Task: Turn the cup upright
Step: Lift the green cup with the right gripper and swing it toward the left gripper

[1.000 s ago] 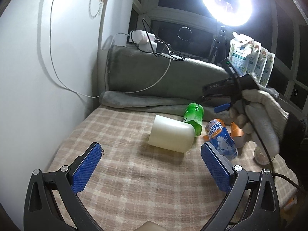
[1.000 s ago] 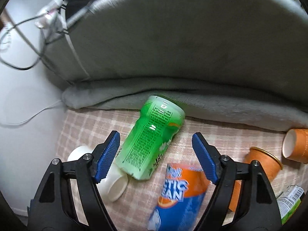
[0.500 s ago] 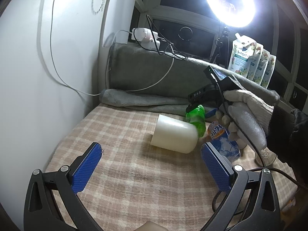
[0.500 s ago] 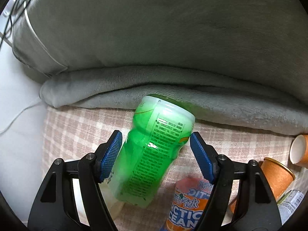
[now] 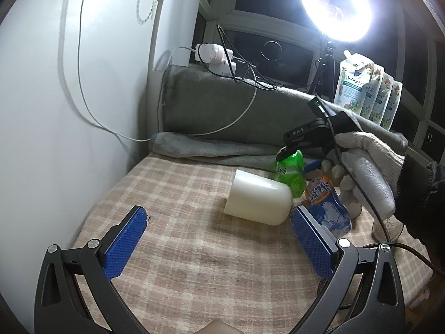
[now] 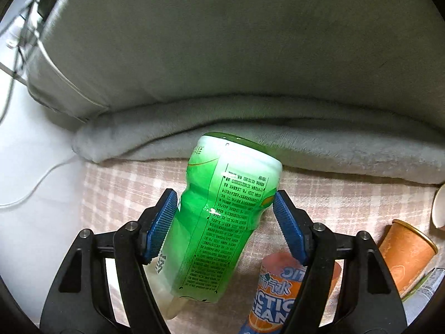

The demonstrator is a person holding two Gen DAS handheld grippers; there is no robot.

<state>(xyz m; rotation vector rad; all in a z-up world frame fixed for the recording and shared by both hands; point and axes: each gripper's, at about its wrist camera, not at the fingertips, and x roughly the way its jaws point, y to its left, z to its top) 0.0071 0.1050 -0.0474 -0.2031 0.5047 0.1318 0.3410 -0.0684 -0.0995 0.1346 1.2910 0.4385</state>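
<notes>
Both fingers spread | right gripper (image 6: 225, 211) straddles green cup (image 6: 219, 222) | contact unclear

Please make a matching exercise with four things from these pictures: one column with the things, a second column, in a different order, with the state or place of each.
Things:
1. green cup
2. white cup
3. orange paper cup
4. left gripper

States:
A. open, holding nothing
B. lying alone on the checked cloth, before the left gripper
C. between the pads of the right gripper
D. on its side at the right edge of the right wrist view

Pairs: 1-C, 2-B, 3-D, 4-A
</notes>
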